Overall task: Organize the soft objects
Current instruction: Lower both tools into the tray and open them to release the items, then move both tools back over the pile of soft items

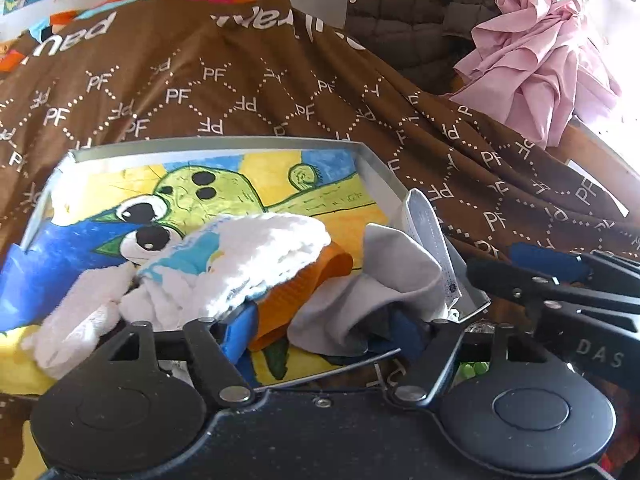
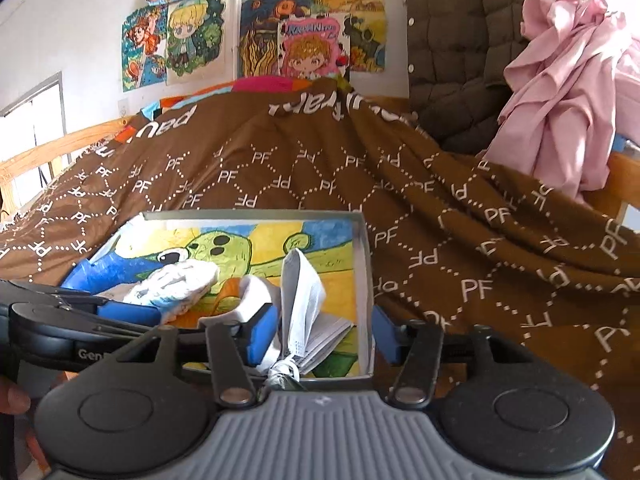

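A shallow grey tray (image 1: pixel 376 162), lined with a bright drawing of a green cartoon creature on yellow and blue, lies on a bed covered by a brown bedspread (image 1: pixel 248 80) printed with white "PF" lettering. Soft objects are heaped at the tray's near edge: a fluffy white towel (image 1: pixel 256 248) with a pale-blue printed patch, a plush white piece (image 1: pixel 76 312) at the far left, an orange cloth (image 1: pixel 304 288) partly buried under the towel, and a crumpled grey cloth (image 1: pixel 384 280). A white face mask (image 2: pixel 304 280) (pleated, its ear loops bunched at the near rim) stands upright against the tray's right wall. The left tool (image 1: pixel 324 332) is spread, its blue pads flanking the orange and grey cloths. The right tool (image 2: pixel 324 336) is likewise spread, straddling the tray's right wall beside the mask. A pink garment (image 1: pixel 536 68) hangs at the right, colourful drawings (image 2: pixel 256 28) on the wall behind.
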Demonstrator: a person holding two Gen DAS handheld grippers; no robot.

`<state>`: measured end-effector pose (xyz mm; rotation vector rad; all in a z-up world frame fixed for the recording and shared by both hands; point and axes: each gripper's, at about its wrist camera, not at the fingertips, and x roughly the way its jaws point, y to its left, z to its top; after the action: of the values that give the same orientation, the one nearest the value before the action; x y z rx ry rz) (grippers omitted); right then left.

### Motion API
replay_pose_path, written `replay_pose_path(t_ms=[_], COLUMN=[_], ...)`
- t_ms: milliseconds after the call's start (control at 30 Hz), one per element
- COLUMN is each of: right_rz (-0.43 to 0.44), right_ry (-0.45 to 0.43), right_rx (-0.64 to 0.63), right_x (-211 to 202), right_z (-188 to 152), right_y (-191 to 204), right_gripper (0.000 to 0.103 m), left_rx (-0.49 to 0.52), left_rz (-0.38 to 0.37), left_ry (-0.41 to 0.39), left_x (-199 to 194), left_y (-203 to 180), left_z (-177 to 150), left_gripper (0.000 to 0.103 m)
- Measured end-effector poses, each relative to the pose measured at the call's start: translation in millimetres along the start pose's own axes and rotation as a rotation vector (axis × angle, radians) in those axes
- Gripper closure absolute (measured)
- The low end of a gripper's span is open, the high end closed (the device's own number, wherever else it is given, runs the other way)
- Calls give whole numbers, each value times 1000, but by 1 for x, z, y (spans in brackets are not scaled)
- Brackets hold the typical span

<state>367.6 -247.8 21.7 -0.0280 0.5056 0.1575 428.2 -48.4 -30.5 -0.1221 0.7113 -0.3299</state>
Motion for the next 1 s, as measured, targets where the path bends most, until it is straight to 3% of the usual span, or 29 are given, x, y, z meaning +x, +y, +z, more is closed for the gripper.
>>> replay_pose_path(t_ms=[233, 433, 800, 1000], right_rz=[-5, -1, 69, 112], right_ry=[-65, -94, -120, -113], right_rx=[29, 65, 56, 21], right_x=[-33, -60, -106, -134], right_z=[-3, -12, -26, -36], right_y=[-6, -12, 0, 13], right_gripper=[23, 11, 0, 0], left_rx=[23, 42, 76, -5], left_rz=[28, 56, 94, 128], left_ry=[-29, -58, -118, -158], left_x=[-26, -55, -116, -154], left_y=[-4, -5, -14, -13], left_z=[0, -2, -20, -51], left_gripper=[9, 3, 1, 1])
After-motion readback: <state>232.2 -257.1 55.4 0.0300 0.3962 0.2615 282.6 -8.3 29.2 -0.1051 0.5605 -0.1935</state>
